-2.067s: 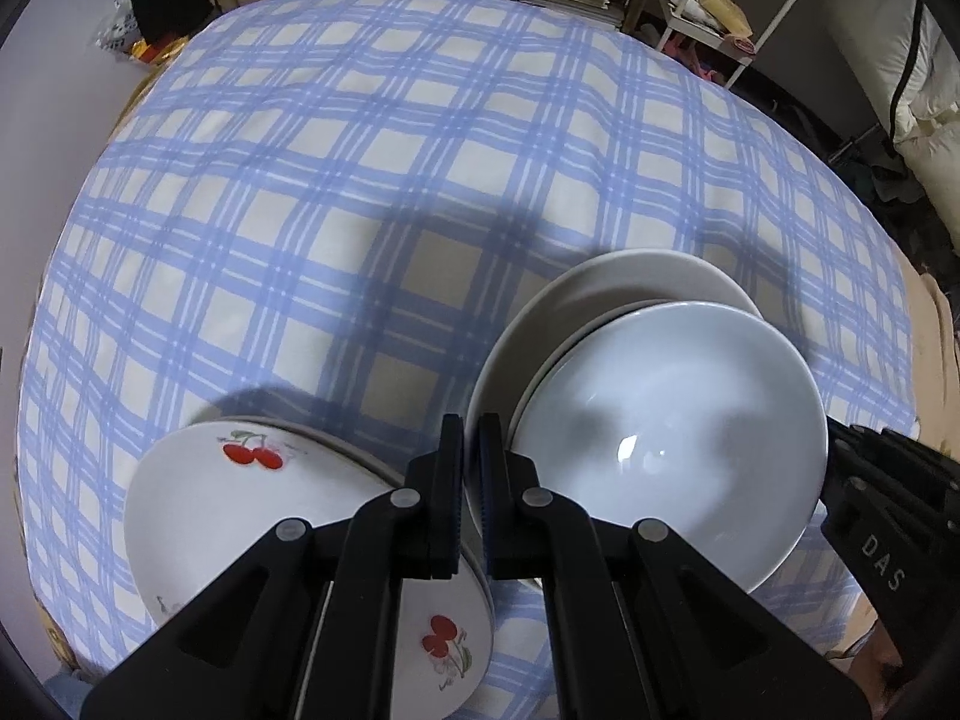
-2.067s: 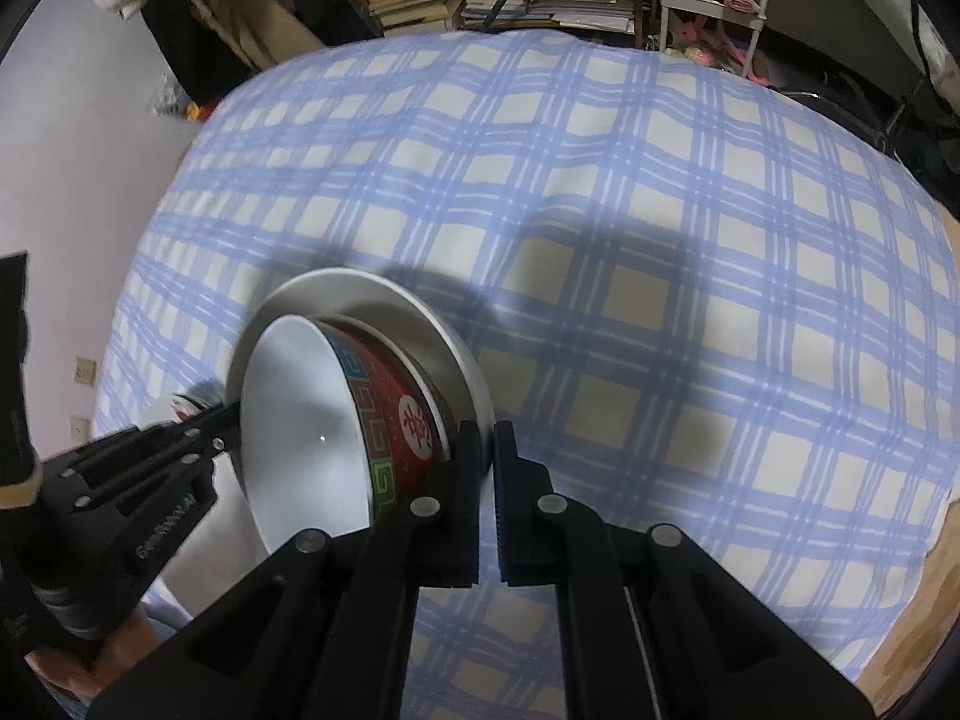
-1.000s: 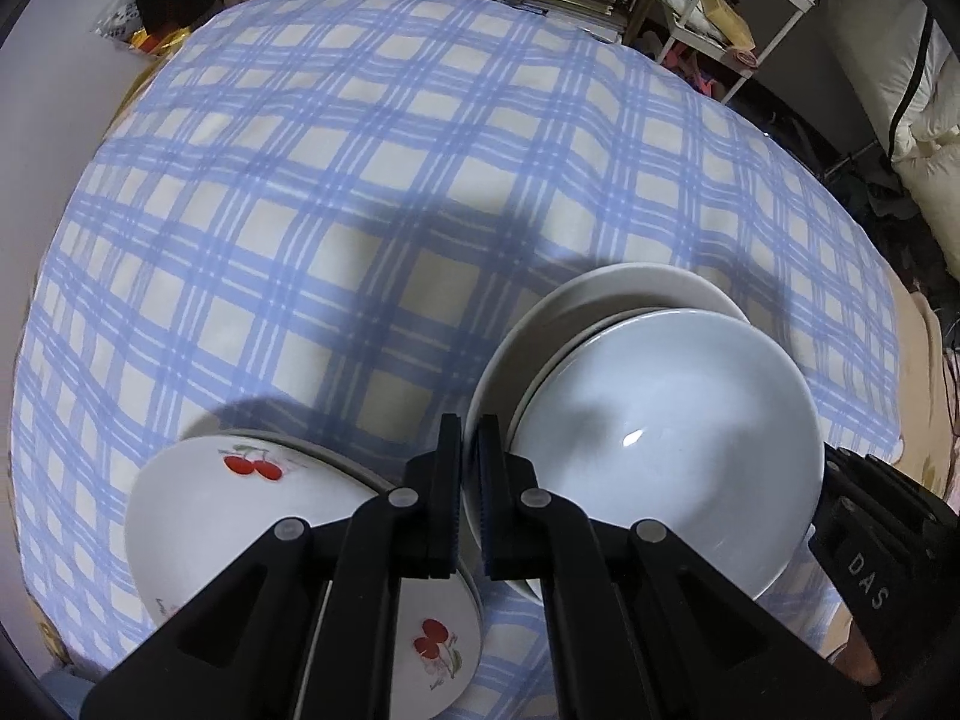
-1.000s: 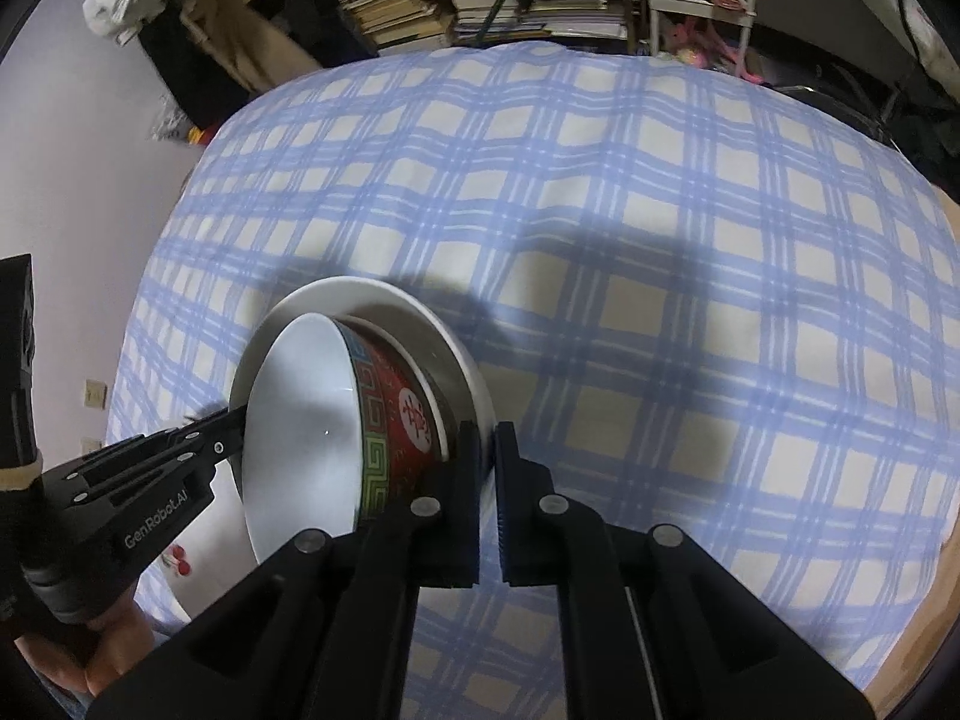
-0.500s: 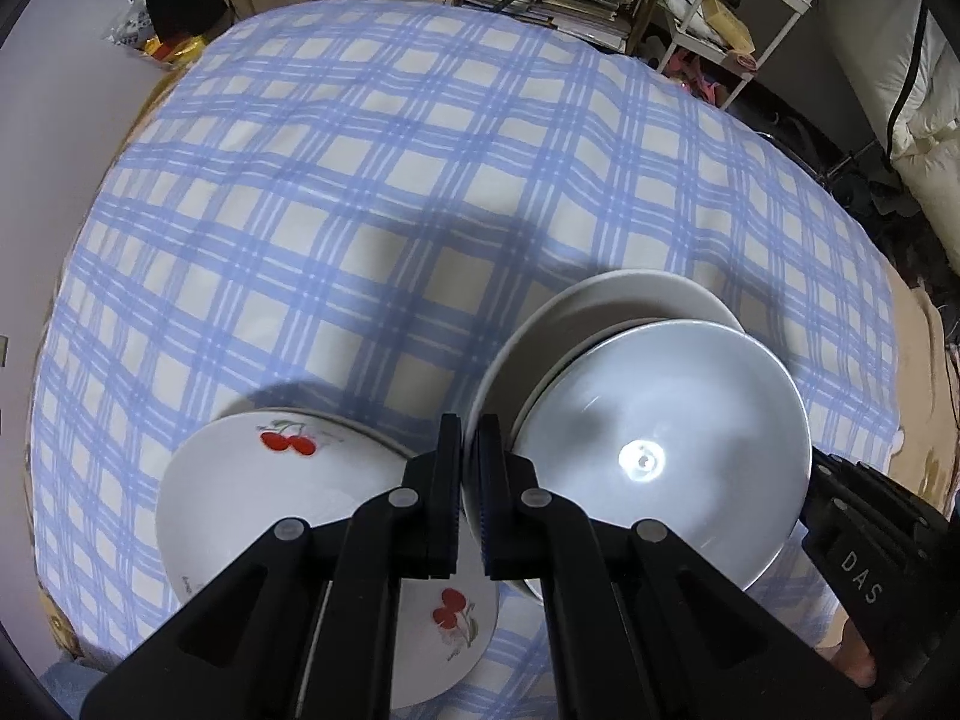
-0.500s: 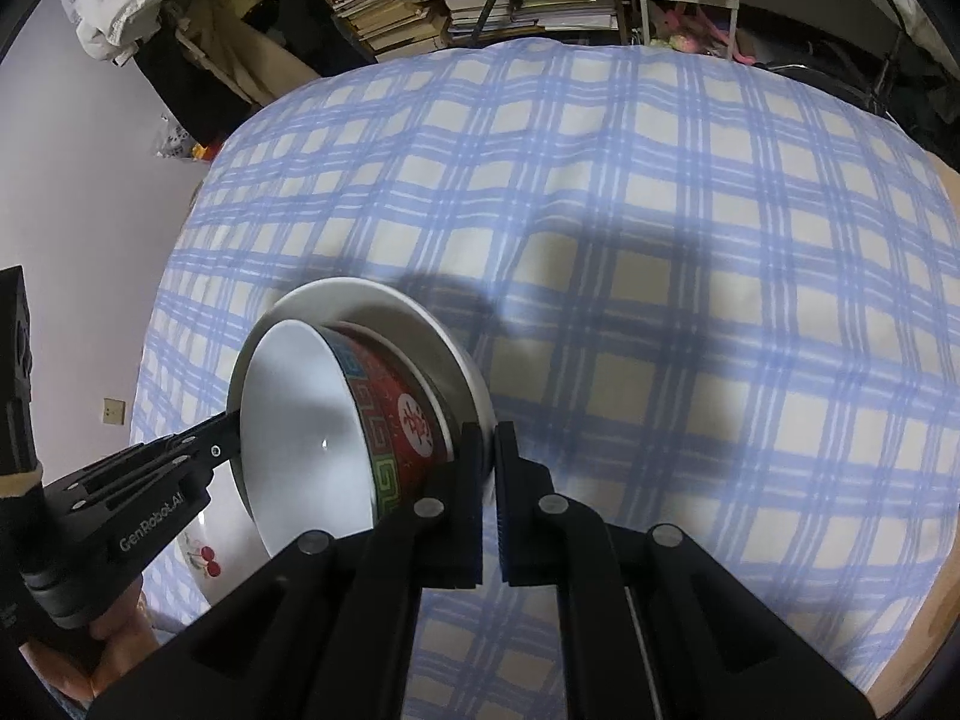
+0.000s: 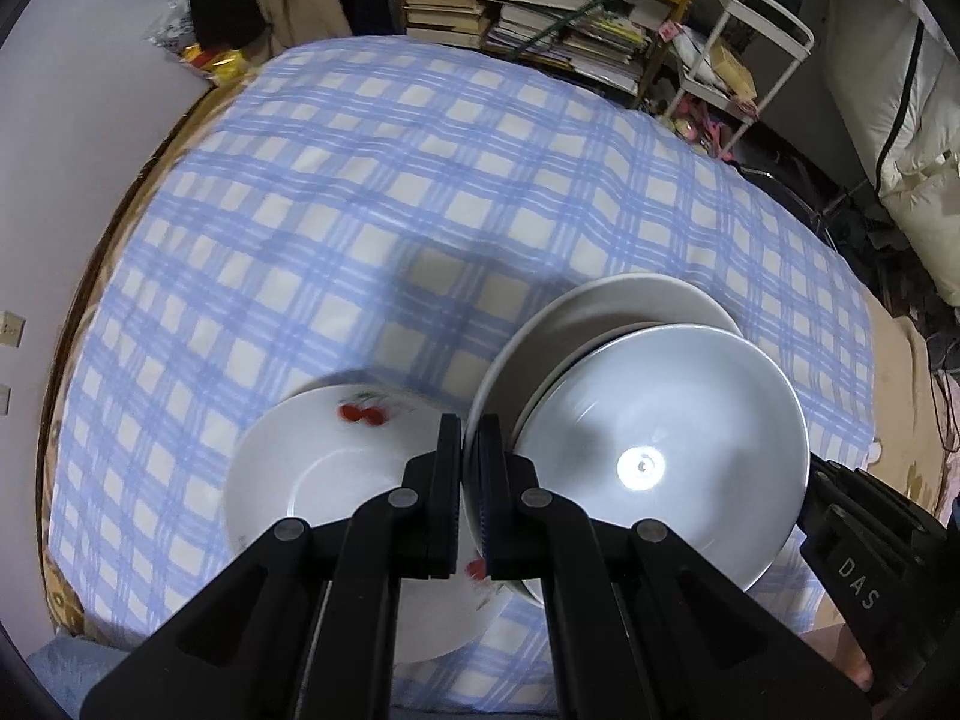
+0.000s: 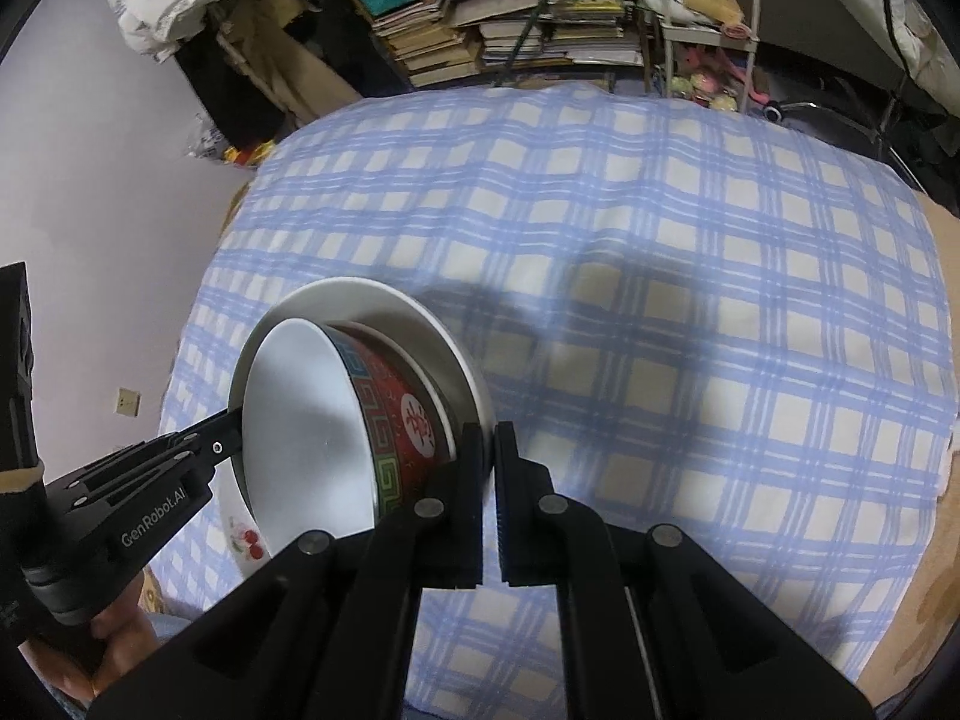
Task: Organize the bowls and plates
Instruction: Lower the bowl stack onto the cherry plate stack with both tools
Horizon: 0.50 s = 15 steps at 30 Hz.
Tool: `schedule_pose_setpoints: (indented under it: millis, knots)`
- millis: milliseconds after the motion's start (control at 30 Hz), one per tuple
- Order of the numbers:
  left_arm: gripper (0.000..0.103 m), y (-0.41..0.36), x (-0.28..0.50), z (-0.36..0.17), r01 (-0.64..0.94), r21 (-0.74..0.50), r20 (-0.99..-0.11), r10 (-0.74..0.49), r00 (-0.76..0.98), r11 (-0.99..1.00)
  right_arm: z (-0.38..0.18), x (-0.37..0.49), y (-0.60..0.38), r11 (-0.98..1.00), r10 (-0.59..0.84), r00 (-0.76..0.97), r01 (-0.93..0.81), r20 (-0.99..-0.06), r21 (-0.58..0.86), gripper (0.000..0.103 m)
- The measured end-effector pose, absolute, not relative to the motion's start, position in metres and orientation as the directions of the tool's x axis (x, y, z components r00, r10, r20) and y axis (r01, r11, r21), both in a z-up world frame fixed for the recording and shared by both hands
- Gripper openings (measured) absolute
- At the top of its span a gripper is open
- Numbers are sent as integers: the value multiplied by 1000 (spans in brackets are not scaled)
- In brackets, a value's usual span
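A white plate [image 7: 606, 300] hangs tilted above the table, with a bowl [image 7: 654, 456] lying in it. The bowl is white inside and red-patterned outside [image 8: 408, 420]. Under the bowl the rim of another white dish shows. My left gripper [image 7: 471, 438] is shut on the plate's left rim. My right gripper [image 8: 487, 444] is shut on the opposite rim of the plate [image 8: 384, 294]. Below them a white plate with cherries [image 7: 336, 474] lies flat on the cloth near the front edge.
The table [image 8: 690, 300] wears a blue checked cloth. Stacks of books [image 7: 540, 6] and a white cart [image 7: 750, 48] stand behind it. A pale wall [image 8: 90, 210] runs along the left, and white bedding [image 7: 900, 120] is at the right. A hand [image 8: 114, 636] grips the left tool.
Both grippers have risen with the plate and bowl between them, so the table looks farther off. The cherry plate stays on the cloth and shows more fully under the left gripper.
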State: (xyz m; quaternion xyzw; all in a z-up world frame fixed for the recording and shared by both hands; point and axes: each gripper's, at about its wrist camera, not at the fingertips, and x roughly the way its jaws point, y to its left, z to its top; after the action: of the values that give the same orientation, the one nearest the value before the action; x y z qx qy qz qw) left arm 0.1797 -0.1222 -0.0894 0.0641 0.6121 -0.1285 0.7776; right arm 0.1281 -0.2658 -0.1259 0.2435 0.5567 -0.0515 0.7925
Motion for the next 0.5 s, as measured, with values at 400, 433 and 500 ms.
schedule_pose_setpoints:
  millis: [400,433,500]
  knots:
    - [3,-30,149,-98,168,-59,-969,-97,229,984,-135,119,-183,912,238,362,235,-901,336,8]
    - [3,-24,148,-102,161,-59,-969,-95,226,985,-137,119,-178,914,241,359,228,-902,335,8]
    - [3,-11,147,-112,140,-61,-972,-90,215,988,-145,120,-166,921,245,349,209,-905,330,8]
